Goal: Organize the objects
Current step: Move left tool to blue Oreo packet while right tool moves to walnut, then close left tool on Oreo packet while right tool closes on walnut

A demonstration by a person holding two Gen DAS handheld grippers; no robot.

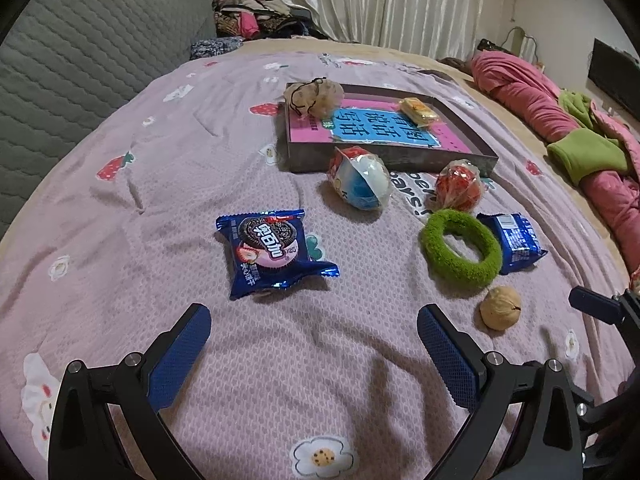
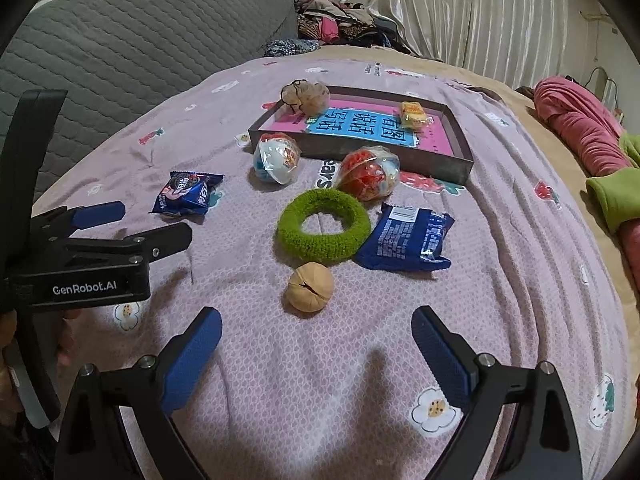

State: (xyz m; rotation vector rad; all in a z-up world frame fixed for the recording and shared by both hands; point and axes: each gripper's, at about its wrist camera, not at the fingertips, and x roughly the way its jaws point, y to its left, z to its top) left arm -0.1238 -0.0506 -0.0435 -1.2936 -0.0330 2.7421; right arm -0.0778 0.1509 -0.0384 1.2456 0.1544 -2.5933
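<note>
- Left gripper (image 1: 314,326): fingers (image 1: 188,344) spread wide, nothing between them; it hangs above the pink bedspread (image 1: 160,160).
- Oreo pack (image 1: 274,252): lies flat just ahead of the left finger of the left gripper, apart from it.
- Blue-white capsule (image 1: 359,184): farther ahead, between the two left-gripper fingers in line, resting just beside the tray's near wall.
- Tray (image 1: 384,158): well ahead of both grippers, flat on the bedspread, with a pink and blue book cover inside.
- Beige scrunchie (image 1: 316,96): sits on the tray's far left corner, over the rim.
- Yellow packet (image 1: 418,111): inside the tray, toward its far right side.
- Red capsule (image 1: 458,186): ahead of the left gripper's right finger, just beside the tray's near right corner.
- Green ring (image 1: 460,250): ahead of that same finger; touching the blue packet (image 1: 514,240) on its right.
- Walnut (image 1: 500,307): just right of the left gripper's right fingertip, not touching; in the right wrist view it lies ahead between the right gripper's fingers.
- Right gripper (image 2: 316,328): fingers (image 2: 438,344) spread wide, holding nothing, above the bedspread short of the walnut.
- Red and green bedding (image 1: 576,152): bunched far right, well apart from both grippers.
</note>
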